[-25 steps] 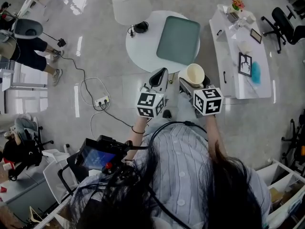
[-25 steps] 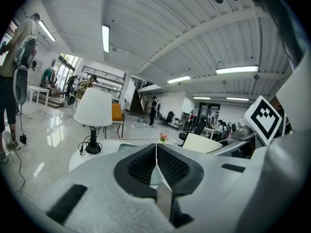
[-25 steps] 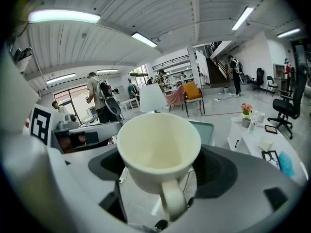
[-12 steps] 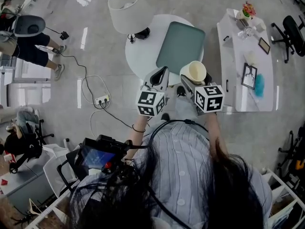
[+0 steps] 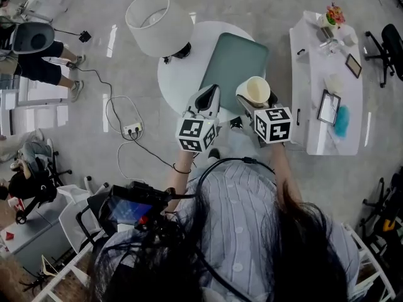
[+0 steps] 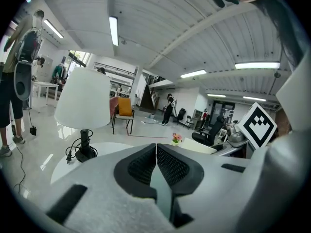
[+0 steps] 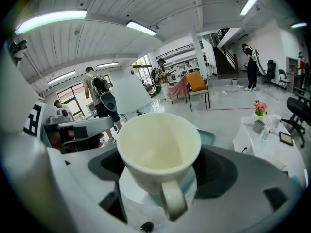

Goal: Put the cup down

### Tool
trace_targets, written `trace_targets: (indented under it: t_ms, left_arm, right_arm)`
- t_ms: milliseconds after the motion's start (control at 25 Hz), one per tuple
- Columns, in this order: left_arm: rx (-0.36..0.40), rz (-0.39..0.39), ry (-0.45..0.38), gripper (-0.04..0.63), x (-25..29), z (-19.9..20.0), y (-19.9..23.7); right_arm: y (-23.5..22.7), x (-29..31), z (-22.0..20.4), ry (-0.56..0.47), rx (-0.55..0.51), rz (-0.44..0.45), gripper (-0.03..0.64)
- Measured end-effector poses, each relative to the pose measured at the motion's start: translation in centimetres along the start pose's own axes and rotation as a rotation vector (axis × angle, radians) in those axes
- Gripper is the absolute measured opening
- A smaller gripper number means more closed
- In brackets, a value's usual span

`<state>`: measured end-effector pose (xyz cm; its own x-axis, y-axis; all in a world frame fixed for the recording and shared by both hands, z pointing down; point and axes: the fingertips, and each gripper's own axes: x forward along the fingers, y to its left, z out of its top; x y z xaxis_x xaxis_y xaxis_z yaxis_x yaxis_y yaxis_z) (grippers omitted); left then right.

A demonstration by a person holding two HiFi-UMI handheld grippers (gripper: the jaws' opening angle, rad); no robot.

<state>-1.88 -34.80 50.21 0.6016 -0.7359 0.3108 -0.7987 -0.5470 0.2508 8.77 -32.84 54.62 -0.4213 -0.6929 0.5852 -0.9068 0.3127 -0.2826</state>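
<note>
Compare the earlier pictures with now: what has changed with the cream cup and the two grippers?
The right gripper has carried the cream ceramic cup forward, from off the round white table's edge to over the grey-green tray's near corner. Unchanged: right gripper clamped on the cup, not set down; left gripper shut, empty.

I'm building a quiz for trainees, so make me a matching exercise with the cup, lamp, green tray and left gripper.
1 cup; 2 lamp; 3 green tray; 4 left gripper.
A jaws shut, empty; B lies flat on the round table; C held by the right gripper; D stands near the round table's edge.
Pairs: 1-C, 2-D, 3-B, 4-A.
</note>
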Motion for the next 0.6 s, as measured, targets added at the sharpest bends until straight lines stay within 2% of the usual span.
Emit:
trace_targets:
  t_ms: [600]
  left_arm:
    - [-0.007, 0.053, 0.044, 0.018, 5.9, 0.9, 2.3]
  right_arm:
    - [-5.6, 7.9, 2.4, 0.061, -0.024, 0.029, 0.408]
